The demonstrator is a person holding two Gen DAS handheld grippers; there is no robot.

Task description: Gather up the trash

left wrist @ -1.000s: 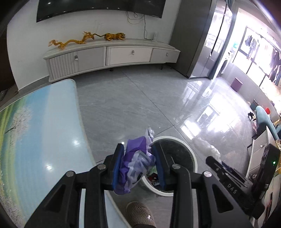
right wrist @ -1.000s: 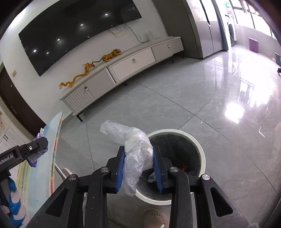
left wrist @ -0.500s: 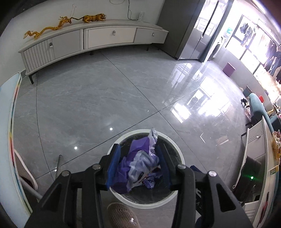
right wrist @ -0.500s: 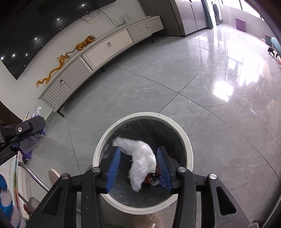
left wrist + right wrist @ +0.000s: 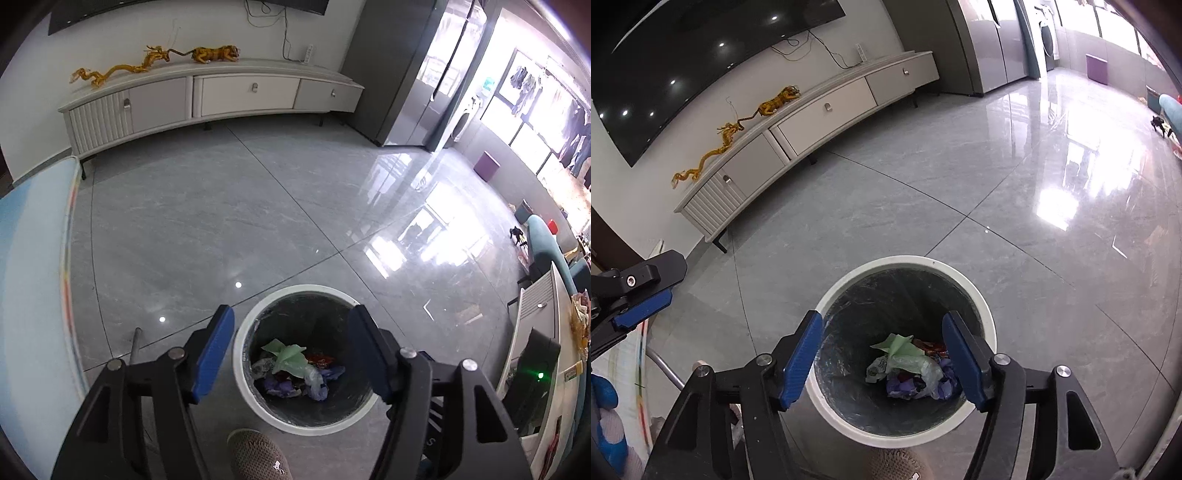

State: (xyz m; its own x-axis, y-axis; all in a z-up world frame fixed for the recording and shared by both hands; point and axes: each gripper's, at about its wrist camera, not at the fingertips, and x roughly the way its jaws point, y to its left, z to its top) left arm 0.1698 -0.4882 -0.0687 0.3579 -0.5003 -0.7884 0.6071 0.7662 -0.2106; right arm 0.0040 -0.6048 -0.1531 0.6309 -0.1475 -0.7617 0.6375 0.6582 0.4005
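Both claws hang over the white round trash bin (image 5: 246,384) w/ nothing between the blue pads. Left claw (image 5: 293,354) is spread wide, jaws straddling the bin mouth; right claw (image 5: 888,360) likewise wide apart, empty, directly above the same bin (image 5: 979,299). The bin stands on the grey tiled floor (image 5: 207,221), lined w/ a dark bag. The trash (image 5: 295,369) lies at the bottom: a pale green wrapper on top, a crumpled clear bag and purple plastic beside it, bits of red packaging toward the far side; same heap (image 5: 912,369) shows in the right view. In the right view the left claw's blue pad (image 5: 641,310) pokes in at the left edge, near the worktop. The worktop's edge (image 5: 33,277), printed light blue w/ a coloured border, runs along the left, a metal leg (image 5: 136,341) just right of it, near the bin. A grey-brown shoe toe (image 5: 258,458) sits at the near edge, just beside the bin. Far across the floor: a low white TV cabinet (image 5: 207,96) w/ golden dragon and tiger figurines (image 5: 155,62) on top, a dark screen on the wall above it. On the right, a purple stool (image 5: 487,166) by the bright windows and a white unit (image 5: 543,321) at the right edge.
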